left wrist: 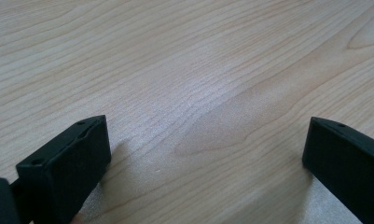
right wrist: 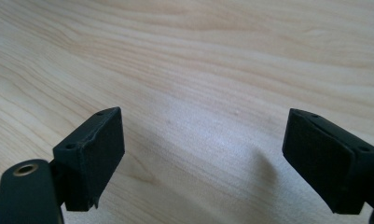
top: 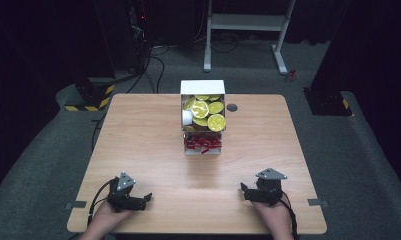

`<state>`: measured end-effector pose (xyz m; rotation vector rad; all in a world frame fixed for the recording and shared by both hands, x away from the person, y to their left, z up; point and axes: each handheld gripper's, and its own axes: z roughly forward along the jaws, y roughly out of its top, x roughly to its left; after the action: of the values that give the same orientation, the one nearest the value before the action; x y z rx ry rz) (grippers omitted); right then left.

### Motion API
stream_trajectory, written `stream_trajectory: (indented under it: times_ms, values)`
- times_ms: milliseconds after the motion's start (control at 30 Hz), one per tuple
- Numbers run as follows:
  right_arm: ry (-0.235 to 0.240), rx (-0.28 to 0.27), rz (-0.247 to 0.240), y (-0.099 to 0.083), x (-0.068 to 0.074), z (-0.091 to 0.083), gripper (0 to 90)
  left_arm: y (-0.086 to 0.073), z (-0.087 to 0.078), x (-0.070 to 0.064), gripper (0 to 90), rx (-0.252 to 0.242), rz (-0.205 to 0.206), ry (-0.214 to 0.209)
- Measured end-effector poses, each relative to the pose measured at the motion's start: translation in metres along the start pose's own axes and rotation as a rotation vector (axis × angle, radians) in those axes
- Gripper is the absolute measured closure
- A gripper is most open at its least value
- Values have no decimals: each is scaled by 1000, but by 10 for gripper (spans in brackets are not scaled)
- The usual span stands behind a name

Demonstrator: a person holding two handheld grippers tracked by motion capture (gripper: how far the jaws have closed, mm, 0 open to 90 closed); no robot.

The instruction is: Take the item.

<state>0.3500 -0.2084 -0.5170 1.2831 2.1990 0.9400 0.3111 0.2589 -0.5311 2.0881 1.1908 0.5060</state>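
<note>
A white box stands at the far middle of the wooden table, holding several yellow-green lidded cups. A smaller tray of red pieces sits right in front of it. My left gripper rests near the front left edge, held by a hand, jaws wide apart with nothing between them. My right gripper rests near the front right edge, also open and empty. In the left gripper view the gripper looks down at bare wood. The right gripper shows the same over bare wood.
A small dark round grommet sits in the table right of the box. Beyond the table stand a white desk frame and dark equipment with cables on the grey floor. Open wood lies between the grippers and the tray.
</note>
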Motion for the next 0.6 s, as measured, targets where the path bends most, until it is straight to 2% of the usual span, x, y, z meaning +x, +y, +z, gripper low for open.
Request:
stream_trajectory:
  times_ms: [333,600]
  values:
    - [5,-86,1,8,0,-15,147,0,0,0,14,0,-1,-1]
    - [12,-121,-8,11,0,-21,150,0,0,1,14,1,4,-2]
